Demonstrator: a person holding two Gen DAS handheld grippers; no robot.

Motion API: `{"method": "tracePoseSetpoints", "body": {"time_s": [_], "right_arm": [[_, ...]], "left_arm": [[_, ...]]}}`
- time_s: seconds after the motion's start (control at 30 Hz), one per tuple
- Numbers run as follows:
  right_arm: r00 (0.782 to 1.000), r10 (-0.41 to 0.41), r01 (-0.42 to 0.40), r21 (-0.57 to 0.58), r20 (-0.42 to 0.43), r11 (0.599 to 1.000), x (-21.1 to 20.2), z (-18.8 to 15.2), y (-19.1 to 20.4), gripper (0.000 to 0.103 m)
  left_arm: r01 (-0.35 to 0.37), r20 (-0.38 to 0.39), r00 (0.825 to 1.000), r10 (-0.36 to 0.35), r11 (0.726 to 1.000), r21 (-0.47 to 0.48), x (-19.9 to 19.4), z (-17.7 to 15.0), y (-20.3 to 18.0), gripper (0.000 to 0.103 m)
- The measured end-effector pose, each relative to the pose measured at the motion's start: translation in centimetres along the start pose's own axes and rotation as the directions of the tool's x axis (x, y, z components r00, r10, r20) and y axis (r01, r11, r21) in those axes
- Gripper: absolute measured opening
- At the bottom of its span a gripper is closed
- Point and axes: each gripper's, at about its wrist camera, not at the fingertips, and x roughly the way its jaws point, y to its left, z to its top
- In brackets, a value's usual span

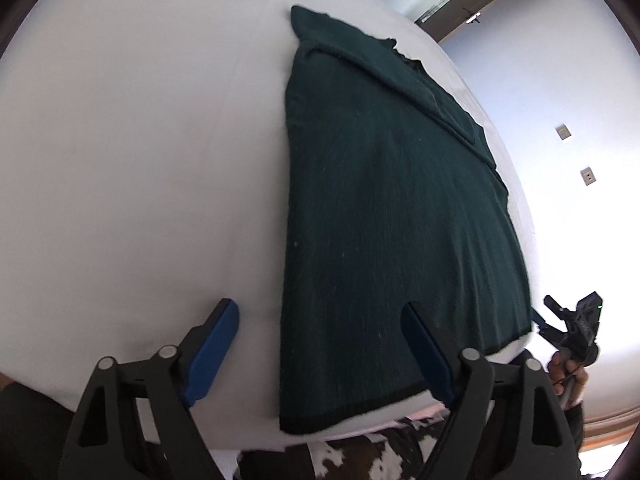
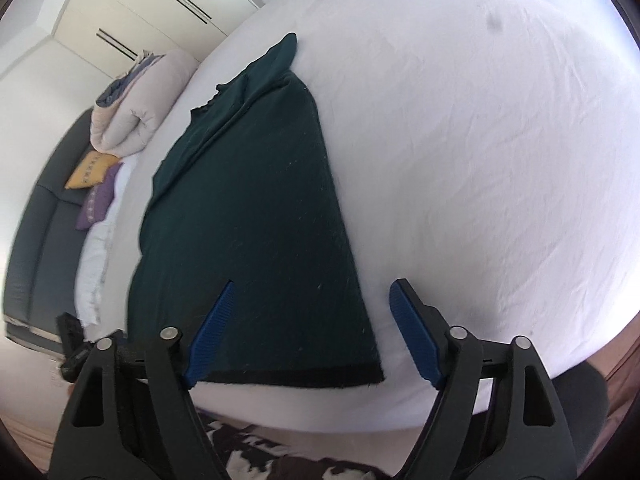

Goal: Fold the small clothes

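A dark green knit garment (image 1: 392, 208) lies flat on the white bed sheet (image 1: 140, 160), folded lengthwise, its black hem at the near edge. My left gripper (image 1: 320, 308) is open and empty above the garment's near left corner. In the right wrist view the same garment (image 2: 248, 220) lies with its hem near the bed edge. My right gripper (image 2: 314, 286) is open and empty above the near right corner. The right gripper also shows in the left wrist view (image 1: 572, 324), held in a hand beyond the garment's right corner.
The bed sheet (image 2: 480, 160) stretches wide to the right of the garment. A rolled duvet (image 2: 136, 108), a yellow cushion (image 2: 90, 170) and a purple cushion (image 2: 98, 200) lie at the headboard. A brown-and-white patterned rug (image 1: 380, 452) lies below the bed edge.
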Motion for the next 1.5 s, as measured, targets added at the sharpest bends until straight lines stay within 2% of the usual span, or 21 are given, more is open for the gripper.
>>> {"method": "tracePoseSetpoints", "body": {"time_s": [0.07,0.17,0.27,0.5,0.53,0.6,0.63,0.67,0.83,0.93,1.07,1.13,1.23,1.37,1.5], "right_arm": [[0.999,0.033,-0.032,0.032,-0.011,0.999,0.0,0.0,-0.3,0.071],[0.995,0.092,-0.089,0.077,-0.036,0.993,0.1,-0.3,-0.8,0.064],[0.992,0.11,-0.105,0.089,-0.055,0.991,0.6,-0.5,-0.6,0.059],[0.989,0.123,-0.112,0.123,-0.088,0.986,0.9,-0.3,-0.6,0.057],[0.988,0.123,-0.11,0.126,-0.094,0.986,1.0,-0.2,-0.6,0.056],[0.986,0.126,-0.111,0.137,-0.11,0.984,1.1,0.0,-0.8,0.055],[0.985,0.128,-0.111,0.141,-0.117,0.984,1.2,0.0,-0.8,0.055],[0.984,0.128,-0.109,0.145,-0.126,0.983,1.2,0.2,-0.9,0.053],[0.979,0.108,-0.085,0.139,-0.171,0.987,1.7,0.6,-0.8,0.044],[0.975,0.108,-0.081,0.14,-0.194,0.987,2.1,0.6,-0.8,0.032],[0.964,0.151,-0.114,0.177,-0.217,0.978,2.5,0.4,-1.1,0.032],[0.96,0.182,-0.127,0.248,-0.214,0.96,2.5,0.3,-2.2,0.032],[0.95,0.247,-0.154,0.402,-0.19,0.903,2.2,-0.2,-4.2,0.032],[0.943,0.263,-0.158,0.423,-0.203,0.892,1.8,-1.2,-4.7,0.033],[0.933,0.32,-0.207,0.478,-0.166,0.853,2.4,-1.4,-5.7,0.033]], "left_arm": [[0.016,-0.021,1.0,-0.016,1.0,-0.023,-0.3,-0.1,0.4,0.076],[0.075,-0.054,0.995,-0.08,0.994,-0.08,-0.3,-0.4,1.1,0.073],[0.111,-0.081,0.989,-0.121,0.987,-0.118,-0.2,-0.6,1.5,0.072],[0.08,-0.141,0.986,-0.092,0.993,-0.087,0.3,-0.3,0.6,0.071],[0.073,-0.145,0.986,-0.083,0.995,-0.072,0.3,-0.3,0.4,0.066],[0.067,-0.159,0.985,-0.074,0.996,-0.051,0.5,-0.5,0.0,0.044],[0.077,-0.173,0.981,-0.085,0.996,-0.053,0.8,-0.7,-0.1,0.022],[0.081,-0.18,0.98,-0.089,0.995,-0.056,1.0,-0.9,0.0,0.01],[0.058,-0.129,0.99,-0.06,0.998,-0.019,0.7,-1.9,-0.5,0.009],[0.066,-0.111,0.991,-0.067,0.998,-0.017,0.2,-2.0,-0.3,0.008],[0.098,-0.087,0.991,-0.103,0.994,-0.051,-0.2,-2.1,0.3,0.008],[0.123,-0.071,0.989,-0.129,0.989,-0.077,-0.3,-2.1,0.7,0.008],[0.158,-0.047,0.985,-0.165,0.98,-0.117,-0.5,-2.1,1.4,0.008],[0.212,-0.005,0.976,-0.216,0.965,-0.157,-1.3,-1.9,2.1,0.007],[0.255,0.038,0.967,-0.253,0.949,-0.185,-2.3,-1.4,2.4,0.007]]}}
